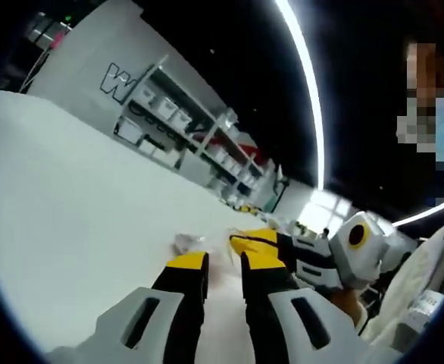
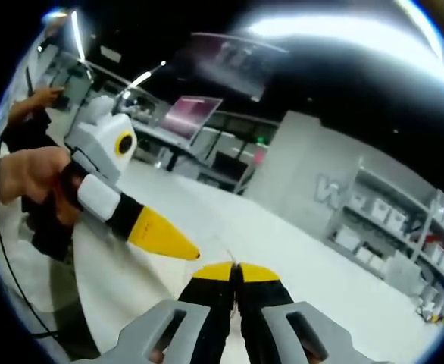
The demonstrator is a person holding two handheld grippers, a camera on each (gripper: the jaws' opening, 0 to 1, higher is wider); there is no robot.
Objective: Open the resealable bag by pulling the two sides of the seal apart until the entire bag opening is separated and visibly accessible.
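Left gripper [image 1: 223, 262] nearest, jaws parted; crumpled clear bag [image 1: 189, 243] just beyond its tips on white table [image 1: 70, 212]; right gripper [image 2: 235, 271] pressed closed, perhaps pinching thin film, cannot tell; shelving [image 1: 184, 125] far ahead.

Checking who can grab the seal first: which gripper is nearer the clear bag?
Left, seemingly. The clear bag lies just past the open tips of the left gripper; the right gripper points in from beside it, a gap away.
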